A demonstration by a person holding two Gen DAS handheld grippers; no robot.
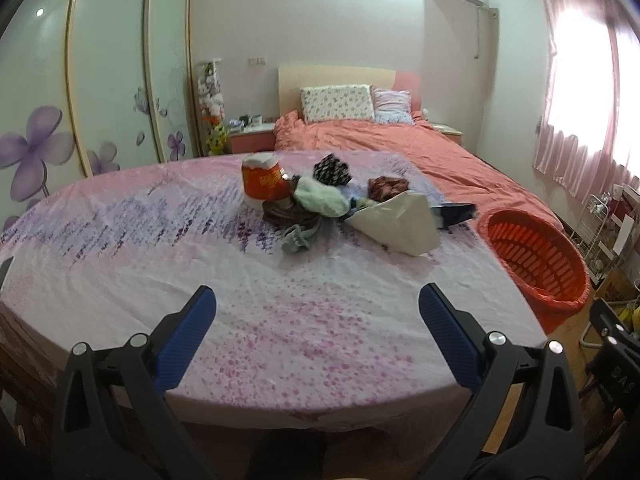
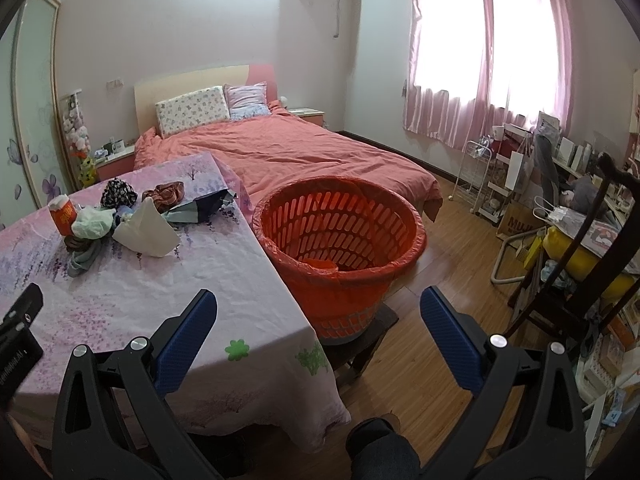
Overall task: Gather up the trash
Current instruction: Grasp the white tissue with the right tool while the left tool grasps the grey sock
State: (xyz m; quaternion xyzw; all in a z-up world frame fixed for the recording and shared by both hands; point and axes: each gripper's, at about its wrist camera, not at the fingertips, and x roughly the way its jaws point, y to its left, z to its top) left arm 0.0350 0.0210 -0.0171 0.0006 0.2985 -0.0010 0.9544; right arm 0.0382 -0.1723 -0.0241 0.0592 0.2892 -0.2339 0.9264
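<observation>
A heap of trash lies at the far middle of the pink-clothed table [image 1: 120, 248]: an orange cup [image 1: 265, 182] with white paper on top, a pale green wad [image 1: 320, 198], a white bag [image 1: 404, 220], a dark patterned piece [image 1: 332, 170], a brown wrapper [image 1: 387, 187] and a dark blue flat piece [image 1: 456, 213]. An orange slotted basket [image 2: 340, 236] lined with an orange bag stands on a low stool right of the table. My left gripper [image 1: 316, 304] hangs open over the near table, well short of the heap. My right gripper [image 2: 318, 304] is open, empty, near the table corner and basket.
A bed [image 2: 288, 152] with a coral cover lies beyond the table and basket. A wardrobe [image 1: 100, 80] with purple flowers lines the left wall. A dark wooden chair [image 2: 592, 240], a white rack [image 2: 480, 176] and clutter crowd the right side by the window. Wood floor [image 2: 436, 360] lies below.
</observation>
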